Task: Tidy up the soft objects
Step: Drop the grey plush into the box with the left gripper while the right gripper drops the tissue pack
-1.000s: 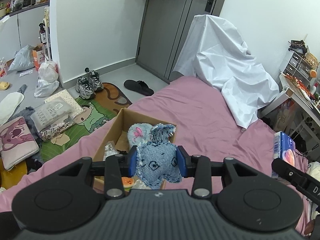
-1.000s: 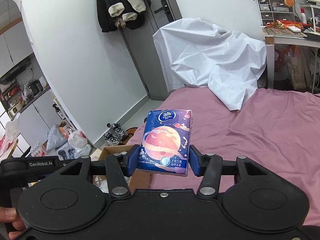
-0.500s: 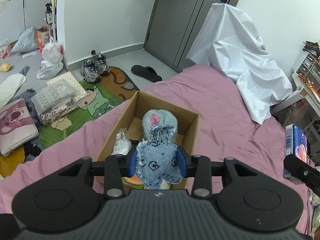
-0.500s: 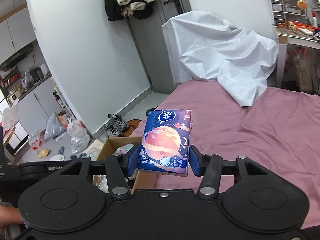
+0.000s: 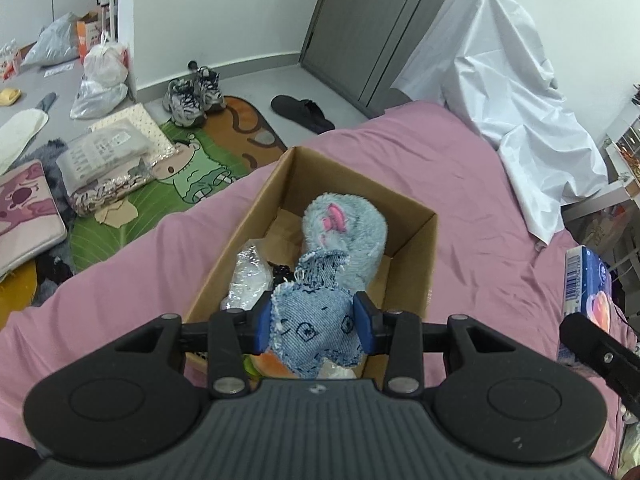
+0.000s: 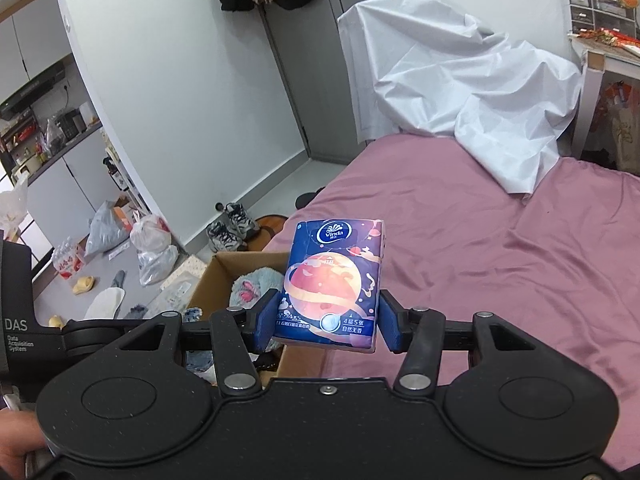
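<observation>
My left gripper (image 5: pixel 316 322) is shut on a blue denim elephant toy (image 5: pixel 314 330) and holds it over the near end of an open cardboard box (image 5: pixel 416 240) on the pink bed. In the box lie a fluffy blue plush (image 5: pixel 348 232), a clear plastic bag (image 5: pixel 250 276) and an orange item (image 5: pixel 272 362). My right gripper (image 6: pixel 326 320) is shut on a blue Vinda tissue pack (image 6: pixel 334 280), held upright above the bed, right of the box (image 6: pixel 212 280). The pack also shows at the right edge of the left wrist view (image 5: pixel 586 304).
A white sheet (image 5: pixel 508 80) covers something at the bed's far end. The floor to the left holds a cartoon mat (image 5: pixel 192 172), sneakers (image 5: pixel 192 96), a black slipper (image 5: pixel 302 112), plastic bags (image 5: pixel 102 80) and packaged items (image 5: pixel 104 160). A desk (image 6: pixel 608 48) stands at the right.
My left gripper has moved forward and tilted down over the box with the denim elephant. My right gripper has moved closer to the box with the tissue pack still held.
</observation>
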